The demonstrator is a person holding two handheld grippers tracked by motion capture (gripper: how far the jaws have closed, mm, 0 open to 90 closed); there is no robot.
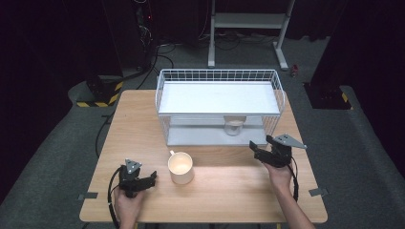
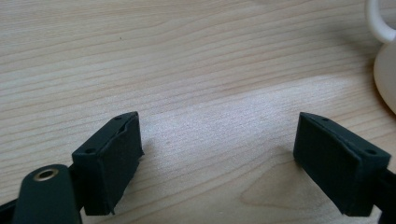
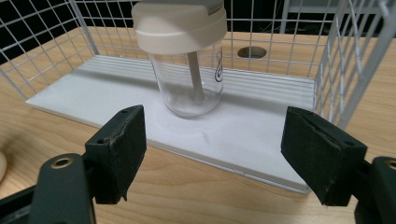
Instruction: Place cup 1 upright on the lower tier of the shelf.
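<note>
A cream mug point(image 1: 180, 167) stands on the wooden table point(image 1: 224, 191), handle toward the far side; its edge and handle point(image 2: 384, 51) show at the right of the left gripper view. A clear jar with a cream lid point(image 3: 187, 60) stands on the lower shelf of the white wire rack point(image 1: 218, 106); the high view has the jar point(image 1: 234, 125) under the upper shelf. My left gripper point(image 1: 152, 179) rests open just left of the mug, jaws point(image 2: 217, 163) wide over bare wood. My right gripper point(image 1: 255, 150) is open in front of the rack, with the jar straight ahead beyond its spread jaws point(image 3: 212, 154).
The rack's upper shelf point(image 1: 217, 97) is a white board with a wire rim. The lower shelf board point(image 3: 243, 135) lies level with the table. Wire walls point(image 3: 345, 70) flank the jar. Dark floor, cables and a metal stand point(image 1: 248, 28) lie beyond the table.
</note>
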